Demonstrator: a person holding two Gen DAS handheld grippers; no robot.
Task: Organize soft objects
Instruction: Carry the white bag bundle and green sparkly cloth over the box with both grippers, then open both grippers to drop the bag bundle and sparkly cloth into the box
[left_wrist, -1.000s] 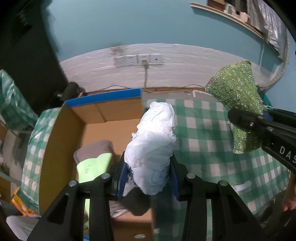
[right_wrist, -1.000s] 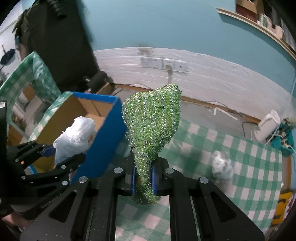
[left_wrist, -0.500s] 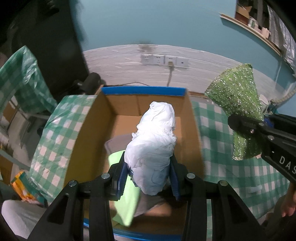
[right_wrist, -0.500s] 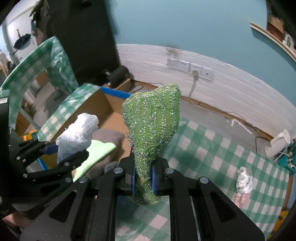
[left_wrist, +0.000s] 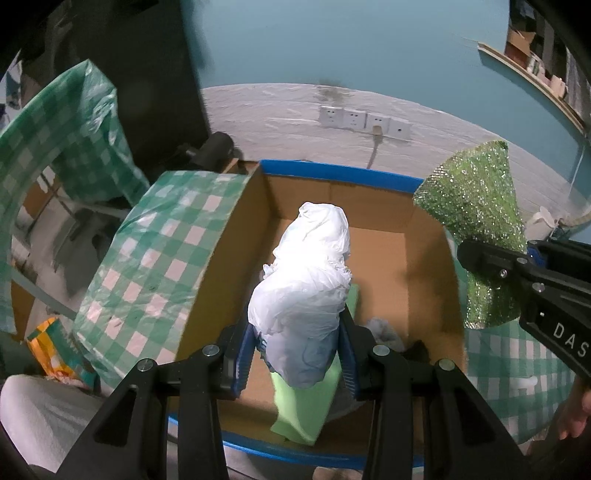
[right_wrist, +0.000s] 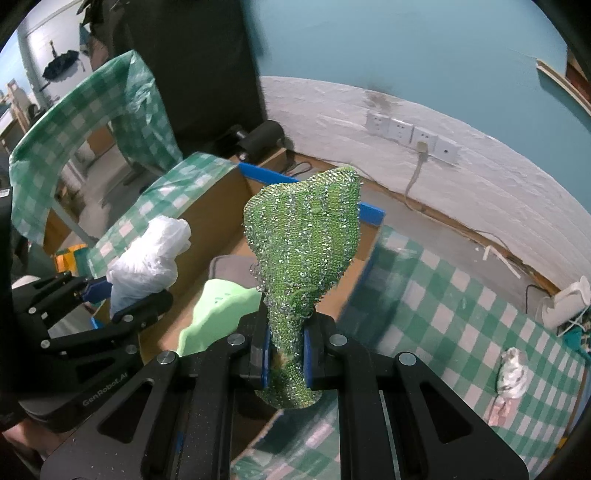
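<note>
My left gripper (left_wrist: 297, 358) is shut on a crumpled white plastic bag (left_wrist: 308, 280) and holds it above the open cardboard box (left_wrist: 380, 240) with blue-taped rims. Inside the box lie a light green cloth (left_wrist: 306, 410) and a grey item (right_wrist: 231, 267). My right gripper (right_wrist: 283, 360) is shut on a glittery green mesh cloth (right_wrist: 306, 240) that stands up from its pads, over the box's right part. In the right wrist view the left gripper (right_wrist: 122, 299) with the white bag (right_wrist: 149, 258) appears at the left. In the left wrist view the green mesh cloth (left_wrist: 476, 221) appears at the right.
The box sits on a green-and-white checked tablecloth (right_wrist: 443, 306). A small white crumpled item (right_wrist: 511, 373) lies on the cloth at the right. Behind runs a white wall strip with sockets (left_wrist: 365, 120). A second checked-covered table (right_wrist: 85, 122) stands to the left.
Both grippers have swung left over the box with their loads still held. The box's inside has come under the white bag, and the green mesh cloth now hangs over the box's right side.
</note>
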